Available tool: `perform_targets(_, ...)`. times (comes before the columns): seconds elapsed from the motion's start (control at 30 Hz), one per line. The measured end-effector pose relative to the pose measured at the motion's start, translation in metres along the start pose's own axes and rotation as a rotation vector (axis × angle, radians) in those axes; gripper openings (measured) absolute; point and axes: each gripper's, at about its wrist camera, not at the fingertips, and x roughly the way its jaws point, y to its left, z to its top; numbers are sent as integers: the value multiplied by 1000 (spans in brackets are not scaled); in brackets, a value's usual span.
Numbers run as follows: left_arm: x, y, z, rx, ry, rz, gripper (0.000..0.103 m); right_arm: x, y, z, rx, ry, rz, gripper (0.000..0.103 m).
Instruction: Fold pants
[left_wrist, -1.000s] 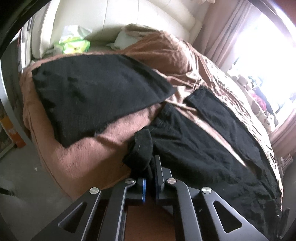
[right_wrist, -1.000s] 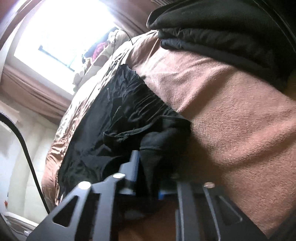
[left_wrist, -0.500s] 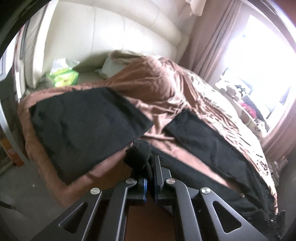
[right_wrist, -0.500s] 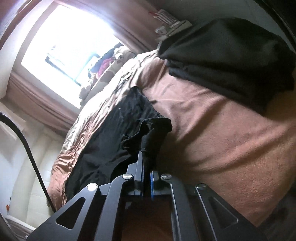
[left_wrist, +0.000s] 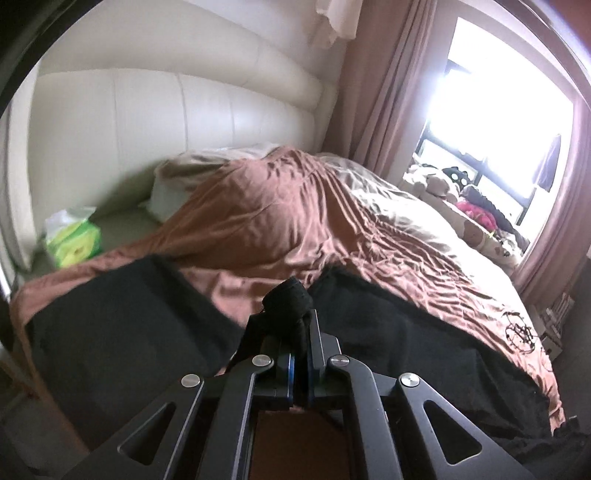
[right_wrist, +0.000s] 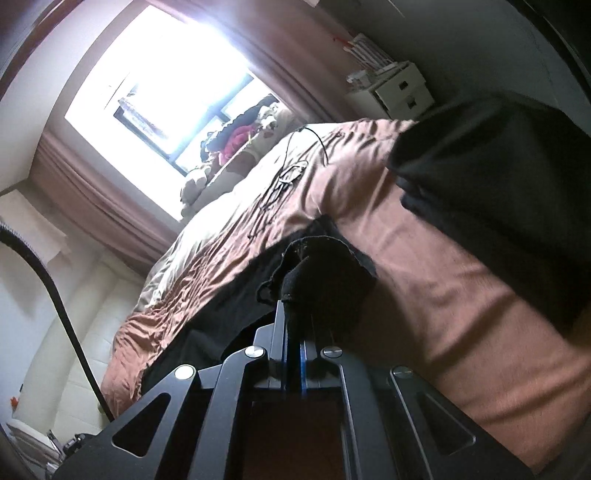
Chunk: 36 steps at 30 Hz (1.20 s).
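Note:
Black pants (left_wrist: 413, 354) lie spread on a brown bedspread (left_wrist: 280, 221). My left gripper (left_wrist: 301, 328) is shut on a bunched corner of the pants and holds it lifted above the bed. My right gripper (right_wrist: 295, 325) is shut on another bunched corner of the same pants (right_wrist: 325, 273), also lifted. The rest of the pants trails down and back from both grips, partly hidden under the gripper bodies.
A second flat black garment (left_wrist: 122, 325) lies on the bed's left side. A pile of folded dark clothes (right_wrist: 491, 177) sits at the bed's right. A green tissue pack (left_wrist: 74, 240), white headboard (left_wrist: 166, 110), window (left_wrist: 509, 110) and white drawers (right_wrist: 402, 88) surround the bed.
Both grippers have risen and tilted up with the pants corners in them. The pants have been pulled up and stretched, and the views now show more headboard and window.

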Motion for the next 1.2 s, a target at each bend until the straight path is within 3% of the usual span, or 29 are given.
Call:
perform_targets(0.3, 57, -37, 44, 28, 7, -13, 4, 50, 29, 34, -33, -9, -36, 0)
perform_targets(0.63, 145, -64, 68, 26, 56, 0, 4, 111, 60, 66, -48, -2, -98, 0)
perform_targets(0.9, 219, -86, 72, 36, 112, 21, 4, 174, 76, 84, -54, 19, -171, 0)
perform_targets(1.2, 324, -107, 57, 50, 211, 106, 4, 254, 96, 93, -77, 41, -274, 0)
